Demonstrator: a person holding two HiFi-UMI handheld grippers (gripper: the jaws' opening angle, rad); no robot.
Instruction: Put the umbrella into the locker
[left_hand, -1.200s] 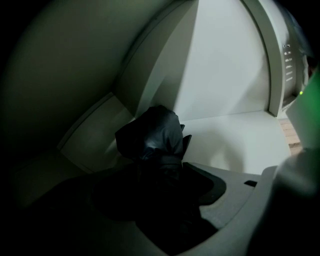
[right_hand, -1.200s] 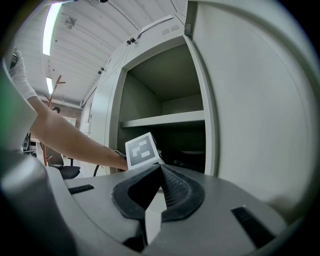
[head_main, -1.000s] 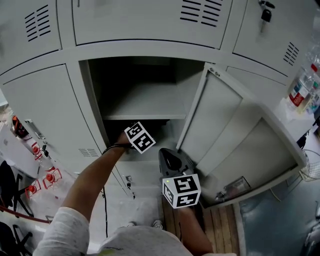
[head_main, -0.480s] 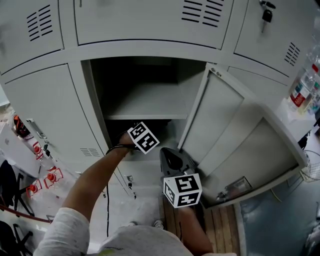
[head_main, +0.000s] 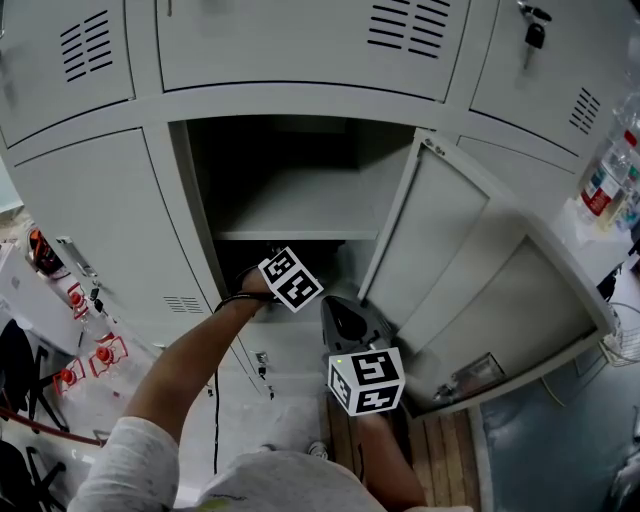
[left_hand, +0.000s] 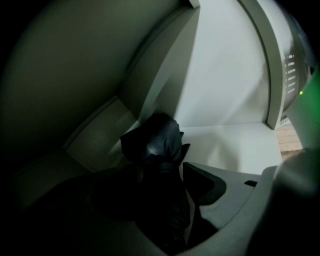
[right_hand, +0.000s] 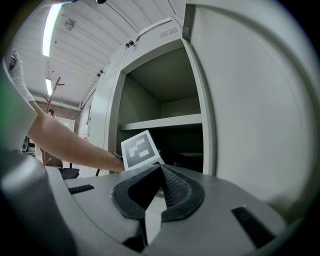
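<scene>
The umbrella (left_hand: 152, 145) is pinched in your left gripper (left_hand: 165, 192). It points straight ahead, deep inside the locker (left_hand: 235, 145), just over its floor. Your right gripper (right_hand: 159, 180) is outside, jaws together, holding nothing.

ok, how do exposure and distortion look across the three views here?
Left gripper view: underexposed inside the locker, heavy vignette; black umbrella in the jaws barely separates from shadow, only one wall lit. Right gripper view: well lit, fisheye bows the locker door, ceiling light blown out. Head view: even light, fisheye curvature, locker interior below the shelf goes black.
</scene>
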